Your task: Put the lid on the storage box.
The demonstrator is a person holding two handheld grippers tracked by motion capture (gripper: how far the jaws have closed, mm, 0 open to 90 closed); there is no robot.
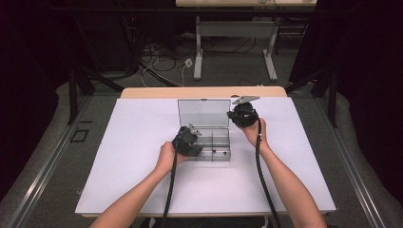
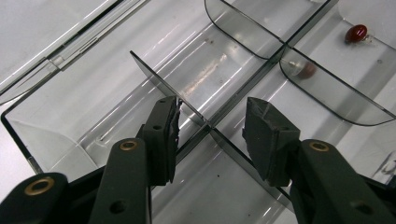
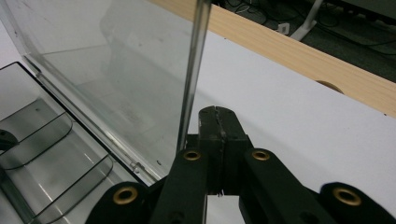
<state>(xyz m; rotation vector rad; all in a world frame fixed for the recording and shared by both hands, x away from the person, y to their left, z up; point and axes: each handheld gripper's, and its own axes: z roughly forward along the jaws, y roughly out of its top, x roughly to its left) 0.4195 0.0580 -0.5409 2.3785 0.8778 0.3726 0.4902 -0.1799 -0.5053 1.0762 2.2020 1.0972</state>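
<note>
A clear plastic box [image 1: 205,135] sits in the middle of the white table [image 1: 142,180], its lid [image 1: 203,112] standing upright at the far side. The person's left hand [image 1: 167,156] holds the left gripper [image 1: 189,141] at the near left corner of the box, pointed down into the compartments. In the left gripper view its jaws are spread apart over the box [image 2: 70,116], one on each side of a thin divider [image 2: 187,109] where it meets the long middle wall, and the pads do not press on it. Farther along, in a compartment on the other side of the middle wall, lies a small red bead [image 2: 356,33], and a second reddish bead [image 2: 306,70] sits behind a curved partition nearby. The right hand [image 1: 254,133] holds the right gripper [image 1: 242,114] just beside the lid's right edge. In the right gripper view its jaws are pressed tightly together with nothing between them, right next to the edge of the lid [image 3: 194,65]; I cannot tell whether they touch it.
</note>
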